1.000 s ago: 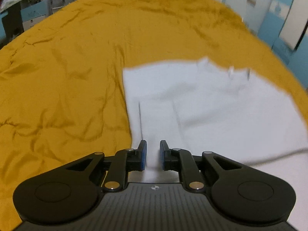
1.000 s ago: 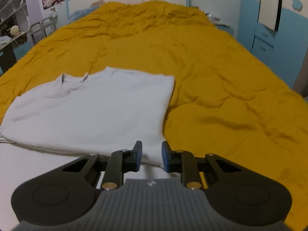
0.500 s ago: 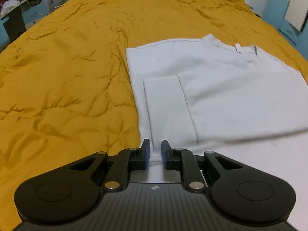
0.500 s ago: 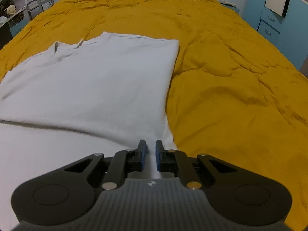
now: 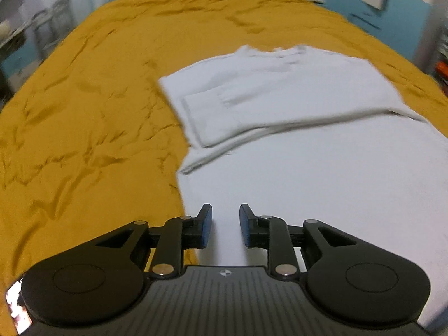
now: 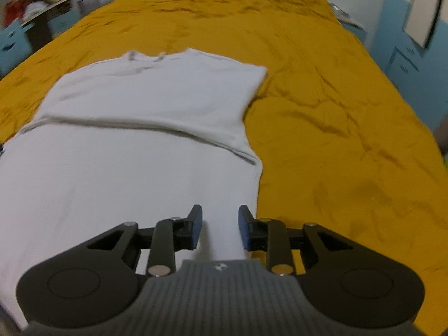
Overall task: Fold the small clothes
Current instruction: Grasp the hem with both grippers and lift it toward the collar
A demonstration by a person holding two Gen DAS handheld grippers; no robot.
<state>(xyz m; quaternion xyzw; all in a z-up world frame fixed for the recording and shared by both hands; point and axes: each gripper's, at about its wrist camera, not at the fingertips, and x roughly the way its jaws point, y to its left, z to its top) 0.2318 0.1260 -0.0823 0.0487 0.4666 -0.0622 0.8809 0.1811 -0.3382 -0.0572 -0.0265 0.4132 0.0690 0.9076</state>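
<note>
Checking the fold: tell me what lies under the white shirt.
The white shirt lies on the mustard bedspread, its collar half folded over its near half. Whatever sits between the layers or beneath the shirt is covered.

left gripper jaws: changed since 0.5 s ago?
Yes. The left gripper has opened and pulled back toward the shirt hem; more white cloth lies between it and the collar.

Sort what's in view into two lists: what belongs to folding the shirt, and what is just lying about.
Belongs to the job:
white shirt, lying part-folded on the bed
left gripper, fingers apart over the shirt's near edge
right gripper, fingers apart over the shirt's near edge

Just lying about:
yellow bedspread, only the surface underneath
blue cabinet
shelf with clutter
</note>
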